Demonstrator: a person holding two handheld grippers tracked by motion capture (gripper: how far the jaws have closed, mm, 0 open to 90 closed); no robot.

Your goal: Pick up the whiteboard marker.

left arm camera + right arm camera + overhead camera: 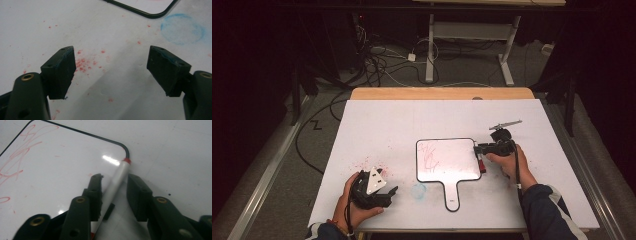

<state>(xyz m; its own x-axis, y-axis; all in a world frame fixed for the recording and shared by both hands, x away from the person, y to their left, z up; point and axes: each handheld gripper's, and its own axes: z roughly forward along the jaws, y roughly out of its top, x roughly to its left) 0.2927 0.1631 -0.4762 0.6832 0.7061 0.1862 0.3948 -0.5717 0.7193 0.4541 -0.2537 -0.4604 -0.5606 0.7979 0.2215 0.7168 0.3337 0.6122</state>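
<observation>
Right tool (113, 181): jaws either side of the marker (117, 180); whether they pinch it is hard to tell.
Marker: at the board's (447, 160) right edge, its lower end cut off.
Left tool (111, 66): jaws wide apart, holding nothing, over the red-flecked desk (100, 32).
Scribble (430, 156): red, illegible.

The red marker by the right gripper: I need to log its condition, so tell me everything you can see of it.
The marker is a slim pen with a silvery-white barrel and a red end, smooth like plastic or metal. It lies flat along the right edge of the small whiteboard, its red end at the board's black rim near a rounded corner. The right gripper straddles it, jaws on either side with gaps showing, so it does not look clamped. Whether it is capped cannot be told.
</observation>
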